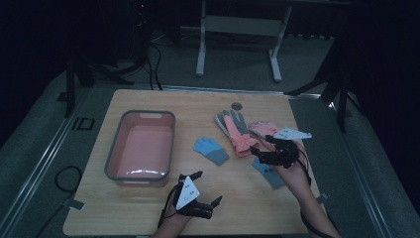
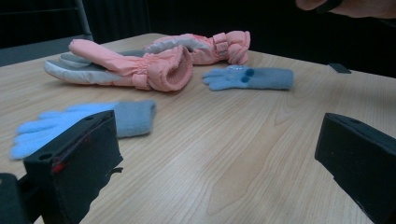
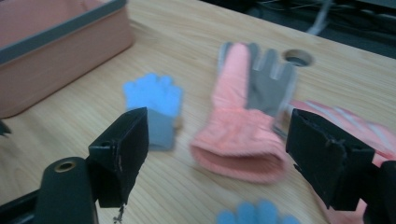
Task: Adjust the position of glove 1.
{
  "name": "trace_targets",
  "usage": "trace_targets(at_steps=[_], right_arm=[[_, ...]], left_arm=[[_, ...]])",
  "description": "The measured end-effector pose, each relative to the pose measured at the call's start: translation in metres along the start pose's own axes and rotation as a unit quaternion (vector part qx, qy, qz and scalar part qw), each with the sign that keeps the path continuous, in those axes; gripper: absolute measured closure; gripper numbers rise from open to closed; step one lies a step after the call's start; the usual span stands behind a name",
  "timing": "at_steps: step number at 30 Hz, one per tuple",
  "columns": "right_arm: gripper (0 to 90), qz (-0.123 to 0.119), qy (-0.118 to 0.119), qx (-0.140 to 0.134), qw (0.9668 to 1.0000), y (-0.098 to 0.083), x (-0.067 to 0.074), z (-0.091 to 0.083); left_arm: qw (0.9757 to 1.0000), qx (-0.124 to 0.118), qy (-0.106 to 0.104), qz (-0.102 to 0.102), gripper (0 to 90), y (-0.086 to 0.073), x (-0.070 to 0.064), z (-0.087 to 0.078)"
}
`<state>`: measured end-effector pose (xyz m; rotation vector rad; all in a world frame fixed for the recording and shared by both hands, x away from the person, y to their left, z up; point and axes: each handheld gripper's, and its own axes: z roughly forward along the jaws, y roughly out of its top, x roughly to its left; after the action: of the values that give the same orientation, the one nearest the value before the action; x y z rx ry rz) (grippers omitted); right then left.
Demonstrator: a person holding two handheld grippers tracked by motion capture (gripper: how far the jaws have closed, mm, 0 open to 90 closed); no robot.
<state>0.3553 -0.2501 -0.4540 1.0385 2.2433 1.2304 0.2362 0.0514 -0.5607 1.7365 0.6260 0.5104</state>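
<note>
Two pink ski gloves lie right of the table's middle: one with a grey palm (image 1: 233, 128) (image 3: 243, 116) (image 2: 140, 65), the other (image 1: 263, 128) (image 3: 355, 128) (image 2: 210, 44) beside it. A blue knit glove (image 1: 210, 150) (image 3: 156, 100) (image 2: 88, 122) lies left of them. A second blue glove (image 1: 270, 174) (image 3: 252, 215) (image 2: 252, 78) sits under my right hand. My right gripper (image 1: 256, 154) (image 3: 224, 154) hovers open over the grey-palmed glove's cuff, its jaws on either side of it and not pressing. Near the front edge, my left gripper (image 1: 207, 187) (image 2: 215, 154) is open over bare wood.
A pink tub with a grey rim (image 1: 115, 144) (image 3: 60, 30) stands empty on the table's left half. There is a round cable hole (image 1: 236, 105) (image 3: 299, 57) near the far edge. Bare wood lies between the tub and the gloves. Dark floor and a desk frame lie beyond.
</note>
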Motion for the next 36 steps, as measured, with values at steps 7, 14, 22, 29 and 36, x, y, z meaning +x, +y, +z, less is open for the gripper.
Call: trace_targets(at_steps=[7,14,22,29,36], right_arm=[[28.1,-0.024,0.029,0.002,0.9993,0.008,0.016,0.028],[28.4,-0.045,0.052,0.027,0.9972,0.016,0.032,0.056],[39.7,-0.067,0.066,0.054,0.9941,0.021,0.044,0.088],[51.2,-0.07,0.077,0.089,0.9905,0.022,0.047,0.115],[56.4,-0.071,0.094,0.113,0.9866,0.02,0.052,0.144]], left_arm=[[1.0,-0.002,-0.002,0.001,0.1,0.0,0.0,0.0],[1.0,-0.002,-0.003,-0.001,0.1,0.0,0.0,0.0],[1.0,-0.001,-0.004,-0.001,0.1,0.0,0.0,-0.001],[1.0,-0.001,-0.006,0.0,0.1,0.0,0.0,-0.001],[1.0,-0.002,-0.008,-0.001,0.1,0.0,0.0,-0.001]])
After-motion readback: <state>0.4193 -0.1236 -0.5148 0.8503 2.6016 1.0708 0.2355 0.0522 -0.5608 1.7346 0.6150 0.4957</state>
